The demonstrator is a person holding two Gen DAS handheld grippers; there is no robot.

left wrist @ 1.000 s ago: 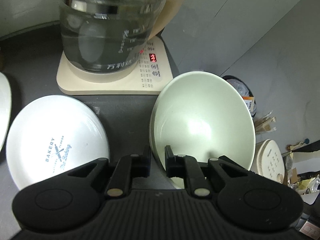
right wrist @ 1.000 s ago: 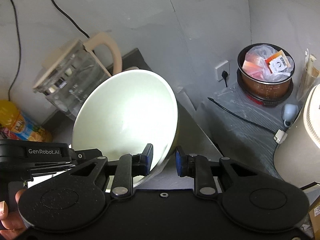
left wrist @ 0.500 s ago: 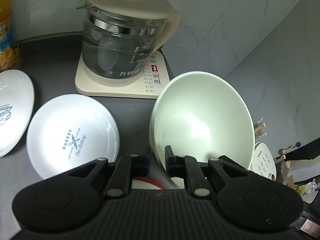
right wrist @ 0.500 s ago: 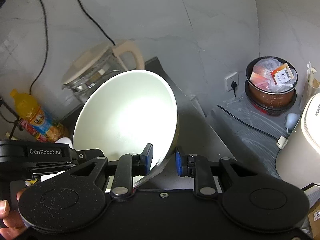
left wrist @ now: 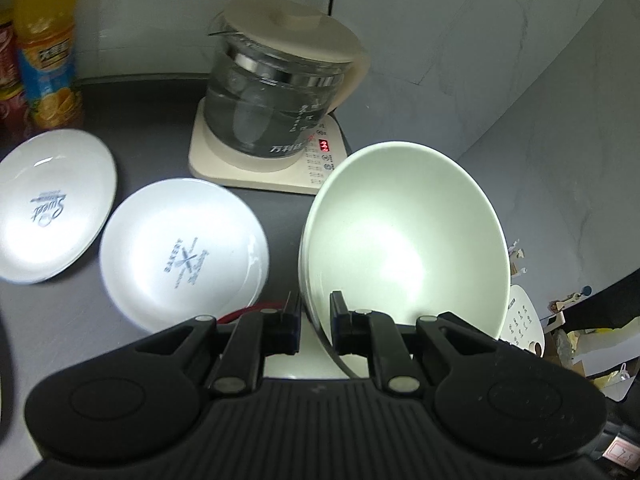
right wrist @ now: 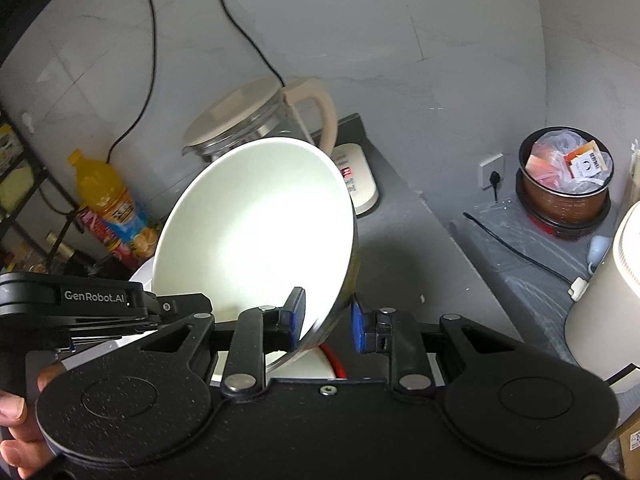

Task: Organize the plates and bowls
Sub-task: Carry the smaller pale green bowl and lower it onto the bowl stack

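My left gripper [left wrist: 315, 322] is shut on the rim of a pale green bowl [left wrist: 404, 236], held tilted above the dark counter. My right gripper [right wrist: 327, 322] is shut on the rim of a second pale green bowl [right wrist: 256, 228] with a dark outside, also lifted and tilted. Two white plates lie on the counter in the left wrist view: one marked "Bakery" [left wrist: 180, 252] and one marked "Sweet" [left wrist: 52, 208]. A white dish with a red rim [right wrist: 316, 364] lies under both grippers. The left gripper's body [right wrist: 80, 308] shows at the left of the right wrist view.
A glass kettle on a cream base [left wrist: 280, 96] stands at the back of the counter. An orange juice bottle [left wrist: 48, 52] stands at the back left. To the right, below counter level, are a rice cooker pot with bags [right wrist: 564, 184], a cable and a white appliance [right wrist: 604, 300].
Both grippers have risen and pulled back with their bowls. The kettle looks farther off and the second plate and the juice bottle have come into view.
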